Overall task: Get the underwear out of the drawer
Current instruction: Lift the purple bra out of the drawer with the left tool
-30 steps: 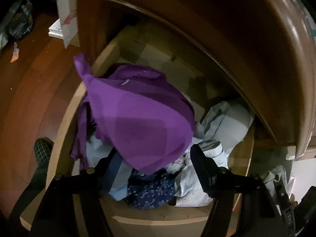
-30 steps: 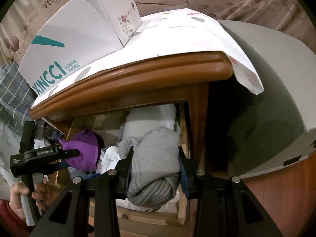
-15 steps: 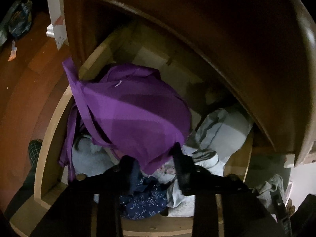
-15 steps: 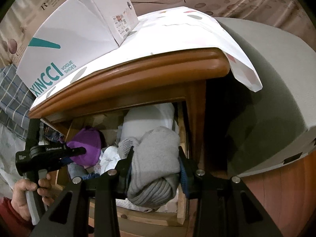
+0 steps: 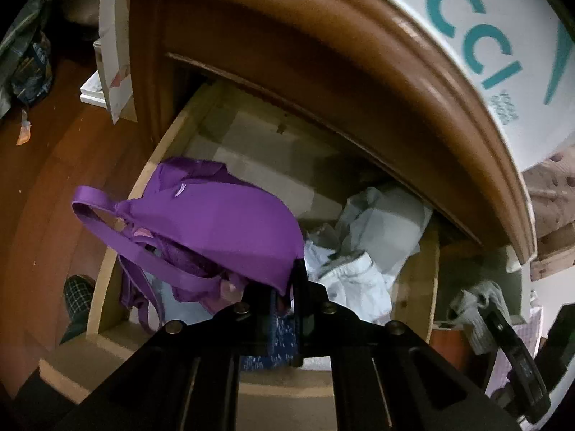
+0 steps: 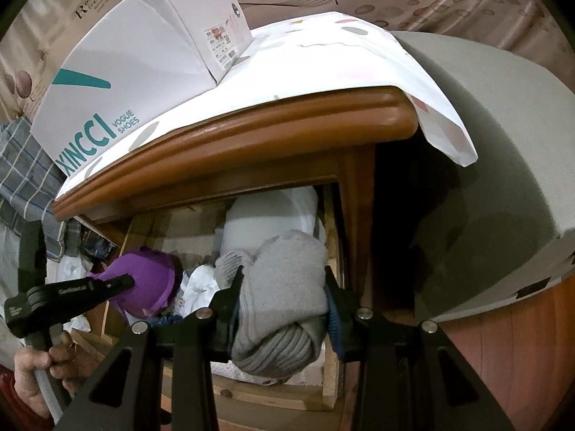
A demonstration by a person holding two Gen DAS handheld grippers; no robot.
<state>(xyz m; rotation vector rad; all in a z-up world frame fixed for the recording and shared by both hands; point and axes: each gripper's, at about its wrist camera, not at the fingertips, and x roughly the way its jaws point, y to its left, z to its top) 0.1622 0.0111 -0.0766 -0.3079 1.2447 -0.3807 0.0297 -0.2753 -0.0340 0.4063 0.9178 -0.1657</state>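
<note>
A purple bra (image 5: pixel 222 226) hangs over the open wooden drawer (image 5: pixel 169 143), its straps dangling at the left. My left gripper (image 5: pixel 287 287) is shut on the lower edge of its cup. The right wrist view shows the same purple bra (image 6: pixel 147 280) with the left gripper (image 6: pixel 125 282) pinching it, a hand on the handle. My right gripper (image 6: pixel 284 291) is shut on a rolled grey sock bundle (image 6: pixel 284 301) held above the drawer's right side. Underneath lie pale grey and white clothes (image 5: pixel 359 251) and a dark blue patterned piece (image 5: pixel 280 337).
The brown cabinet top (image 6: pixel 251 136) overhangs the drawer and carries a white shoe box (image 6: pixel 136 61) on a paper sheet. A grey mattress (image 6: pixel 485 143) is at the right. Wooden floor (image 5: pixel 54 165) with bags and a slippered foot (image 5: pixel 77 294) lies left of the drawer.
The left gripper closed on the purple bra's edge and lifted it up out of the pile. The right gripper kept still with the grey socks.
</note>
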